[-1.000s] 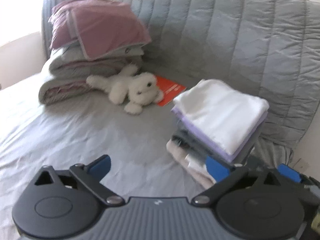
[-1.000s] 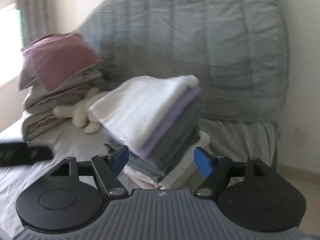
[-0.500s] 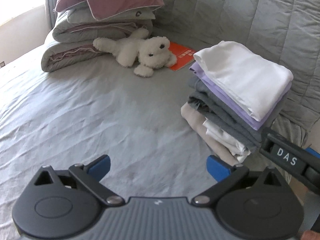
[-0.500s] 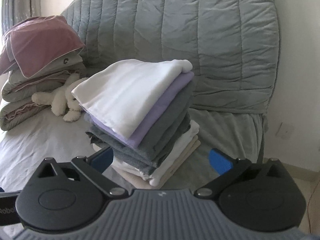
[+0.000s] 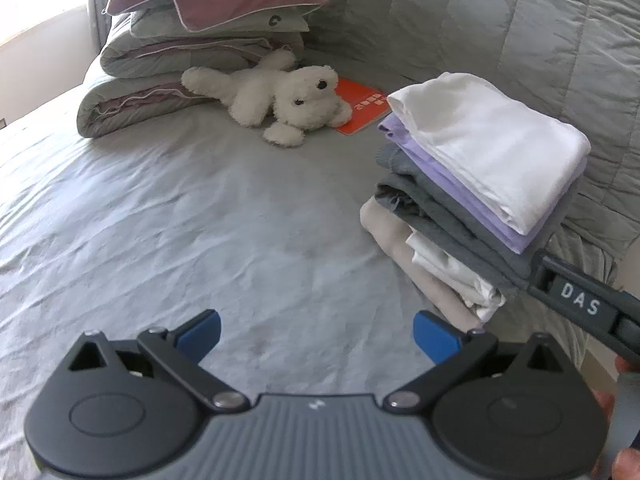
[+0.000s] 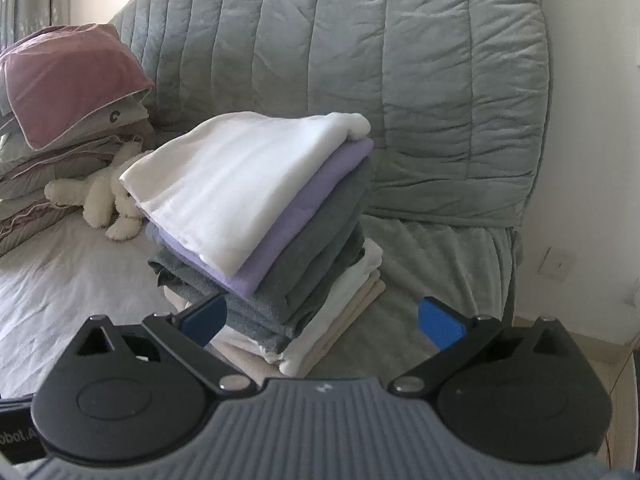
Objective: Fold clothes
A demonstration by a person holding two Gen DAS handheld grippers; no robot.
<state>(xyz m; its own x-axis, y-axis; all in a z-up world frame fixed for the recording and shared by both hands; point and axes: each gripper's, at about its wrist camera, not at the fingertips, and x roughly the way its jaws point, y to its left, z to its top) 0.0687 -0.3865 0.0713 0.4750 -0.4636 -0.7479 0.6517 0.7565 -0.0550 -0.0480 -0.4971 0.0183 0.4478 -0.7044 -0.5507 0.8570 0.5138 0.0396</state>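
Observation:
A stack of folded clothes (image 5: 476, 184) sits on the grey bed sheet (image 5: 200, 220) at the right: white on top, then lilac, grey, white and beige layers. It also shows in the right wrist view (image 6: 260, 216). My left gripper (image 5: 316, 334) is open and empty above the bare sheet, left of the stack. My right gripper (image 6: 324, 318) is open and empty, close in front of the stack's lower layers; its black body shows in the left wrist view (image 5: 580, 300).
A white plush toy (image 5: 280, 98) lies on an orange booklet (image 5: 362, 110) at the back. Folded quilts and pink pillows (image 5: 200, 36) are piled back left. A grey quilted headboard (image 6: 400, 80) stands behind. The bed edge and wall (image 6: 580, 200) are at the right.
Both grippers have pulled back and steadied. The left view has tilted down, so the stack and toy sit further from it. The right gripper's jaws have opened wider.

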